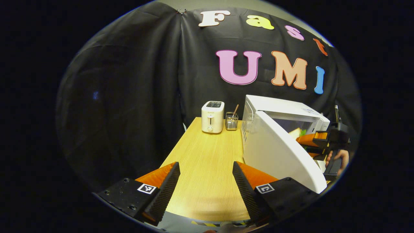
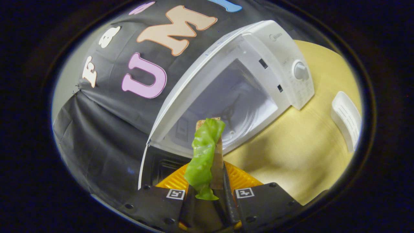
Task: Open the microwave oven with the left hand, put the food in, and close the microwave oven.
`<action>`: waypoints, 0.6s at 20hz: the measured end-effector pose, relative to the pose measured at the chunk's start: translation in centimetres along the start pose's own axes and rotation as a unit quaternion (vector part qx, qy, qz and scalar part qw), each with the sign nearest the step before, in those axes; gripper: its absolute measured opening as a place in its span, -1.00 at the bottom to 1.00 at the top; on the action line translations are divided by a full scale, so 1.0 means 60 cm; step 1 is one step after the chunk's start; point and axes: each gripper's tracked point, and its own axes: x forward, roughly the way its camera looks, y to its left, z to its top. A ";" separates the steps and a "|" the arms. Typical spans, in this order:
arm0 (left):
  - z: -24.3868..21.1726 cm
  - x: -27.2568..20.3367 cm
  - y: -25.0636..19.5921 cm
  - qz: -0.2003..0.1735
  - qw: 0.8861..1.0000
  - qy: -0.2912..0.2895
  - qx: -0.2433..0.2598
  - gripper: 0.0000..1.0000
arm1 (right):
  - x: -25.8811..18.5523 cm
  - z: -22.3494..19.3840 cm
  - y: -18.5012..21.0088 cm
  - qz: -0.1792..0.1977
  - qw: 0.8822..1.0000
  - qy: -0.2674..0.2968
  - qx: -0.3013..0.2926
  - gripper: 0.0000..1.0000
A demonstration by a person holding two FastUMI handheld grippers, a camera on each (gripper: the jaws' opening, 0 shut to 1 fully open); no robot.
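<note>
Gripping the sandwich (image 2: 207,155) edge-on, the right gripper (image 2: 207,197) had both fingers pressed against it, green lettuce spilling down over the bread. In the right gripper view the food stood just in front of the microwave oven (image 2: 255,74), right at the mouth of its lit cavity, where the glass turntable (image 2: 239,119) showed inside. The control knob (image 2: 300,70) sat on the panel beside the opening, and a white plate (image 2: 347,119) lay apart on the wooden table (image 2: 297,155).

Over in the left gripper view, the left gripper (image 1: 206,184) was released, fingers spread wide with nothing between them, hanging above the near end of the table (image 1: 207,155). The microwave door (image 1: 281,152) stood swung out toward the camera, just beside that gripper's own finger on that side. Beyond the door's edge, the right gripper (image 1: 315,140) reached in at the opening with the sandwich (image 1: 296,132) at its tip, and a hand (image 1: 339,158) held it from behind.

At the far end of the table stood a white toaster (image 1: 212,121), and just beside it a small wire holder (image 1: 231,121) with a utensil poking out, both close to the microwave's side wall.
</note>
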 end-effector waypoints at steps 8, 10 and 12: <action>-0.025 0.002 -0.024 -0.035 0.999 0.031 -0.026 0.92 | 0.109 0.059 0.002 -0.007 0.996 -0.086 0.019 -0.17; -0.026 0.004 -0.027 -0.040 0.998 0.033 -0.020 0.92 | 0.129 0.065 -0.009 -0.017 0.995 -0.093 0.021 -0.17; -0.025 0.007 -0.027 -0.042 0.998 0.034 -0.015 0.92 | 0.152 0.069 -0.027 -0.034 0.995 -0.096 0.015 -0.17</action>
